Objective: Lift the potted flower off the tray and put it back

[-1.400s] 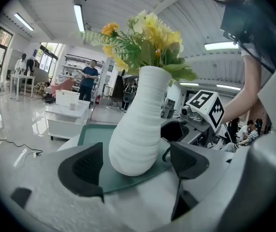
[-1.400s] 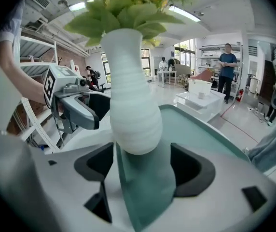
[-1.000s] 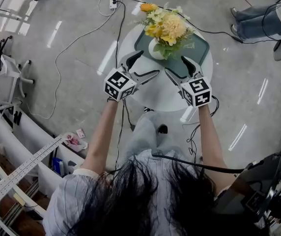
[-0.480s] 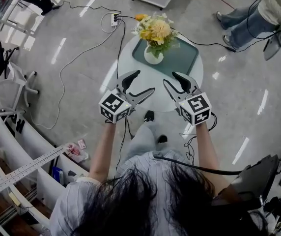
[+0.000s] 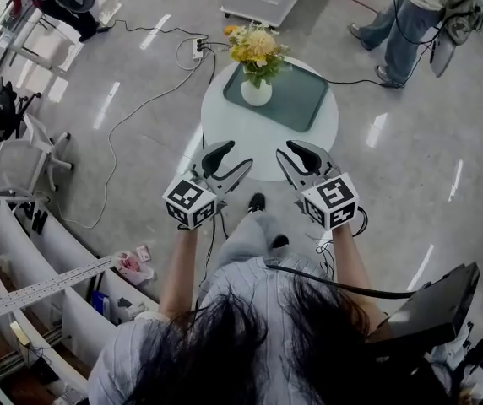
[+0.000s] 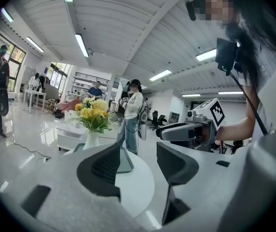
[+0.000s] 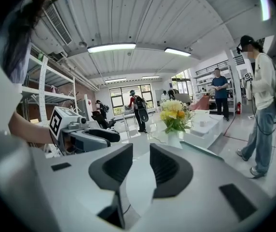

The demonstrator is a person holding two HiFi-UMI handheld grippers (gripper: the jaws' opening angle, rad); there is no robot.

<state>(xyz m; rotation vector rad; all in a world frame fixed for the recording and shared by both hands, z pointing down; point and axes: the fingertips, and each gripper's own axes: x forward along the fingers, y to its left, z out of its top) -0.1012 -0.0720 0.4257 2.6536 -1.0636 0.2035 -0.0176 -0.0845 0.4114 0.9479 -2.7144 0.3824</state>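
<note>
The potted flower (image 5: 256,72) stands upright at the left end of the tray (image 5: 299,101), toward the far edge of the round desk (image 5: 235,132). Both tools hover well apart from it, at the desk's near edge. The left tool (image 5: 240,153) and right tool (image 5: 285,152) are each closing on nothing, with a gap showing between the pads.

One potted flower (image 5: 256,67), one tray (image 5: 299,101), one table (image 5: 225,132) — two grippers (image 5: 233,157) (image 5: 297,151).
</note>
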